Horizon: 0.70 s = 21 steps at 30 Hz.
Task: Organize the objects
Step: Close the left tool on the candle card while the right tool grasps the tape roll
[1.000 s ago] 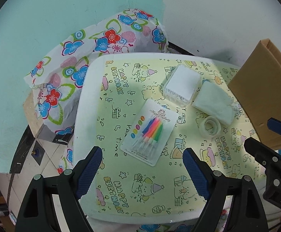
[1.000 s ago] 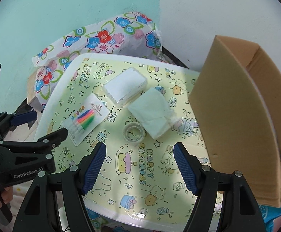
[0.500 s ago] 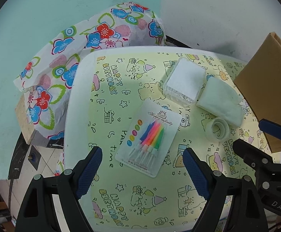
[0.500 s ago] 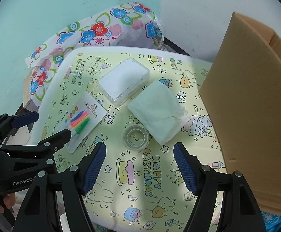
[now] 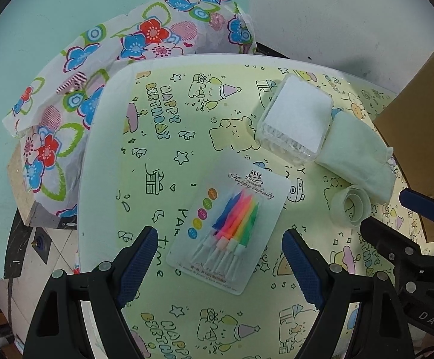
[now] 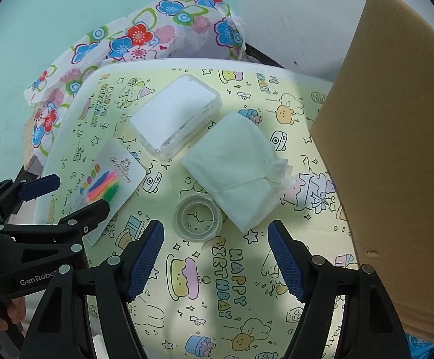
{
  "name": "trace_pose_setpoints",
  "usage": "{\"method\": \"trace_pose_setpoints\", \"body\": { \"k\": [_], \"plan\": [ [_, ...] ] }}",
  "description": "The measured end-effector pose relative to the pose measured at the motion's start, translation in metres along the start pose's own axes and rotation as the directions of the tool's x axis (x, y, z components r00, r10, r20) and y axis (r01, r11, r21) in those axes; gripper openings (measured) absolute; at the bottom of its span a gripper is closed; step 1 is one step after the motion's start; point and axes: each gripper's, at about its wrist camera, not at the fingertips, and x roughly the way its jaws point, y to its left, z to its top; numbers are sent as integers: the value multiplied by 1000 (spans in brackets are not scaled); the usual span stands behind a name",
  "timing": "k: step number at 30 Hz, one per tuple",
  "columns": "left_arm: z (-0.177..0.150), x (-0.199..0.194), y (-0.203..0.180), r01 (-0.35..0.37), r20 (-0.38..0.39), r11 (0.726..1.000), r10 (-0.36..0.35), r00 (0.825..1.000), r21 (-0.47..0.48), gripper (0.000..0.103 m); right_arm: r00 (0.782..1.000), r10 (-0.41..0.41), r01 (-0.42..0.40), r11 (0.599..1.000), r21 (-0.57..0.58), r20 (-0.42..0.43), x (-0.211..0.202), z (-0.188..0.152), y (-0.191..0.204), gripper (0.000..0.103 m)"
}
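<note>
Both claws spread above the surface [image 5: 103,155]
Left claw [image 5: 220,257] straddles the candle card [image 5: 229,230]; right claw [image 6: 215,254] hangs, gripping nothing, near the tape roll [image 6: 199,218].

Even, bright overhead light; soft shadows pool on the table [image 6: 306,272] near its front edge. Both fisheye views bend strongly at the edges, with black vignetted corners; focus stays sharp.

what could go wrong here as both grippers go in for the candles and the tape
The candle card lies flat on the table, so the open left gripper may slide it rather than pinch it. The clear tape roll touches the tissue pack; the open right gripper might snag both.
</note>
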Motion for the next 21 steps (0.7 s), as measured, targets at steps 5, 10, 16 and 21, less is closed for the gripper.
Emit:
{"method": "trace_pose_setpoints", "body": {
  "k": [5,10,16,21],
  "plan": [
    [2,10,0,-3,-13,1000,3,1000,9,87,1000,-13,13,1000,-3,-22,8,1,4,76],
    [1,16,0,-13,-17,1000,14,1000,25,87,999,-17,17,1000,-2,-34,15,3,7,76],
    [3,25,0,-13,-30,1000,13,999,21,87,999,-13,14,1000,14,-50,22,4,6,76],
    [4,29,-1,-13,-21,1000,13,1000,23,88,998,-11,13,999,31,-61,26,4,3,76]
  ]
}}
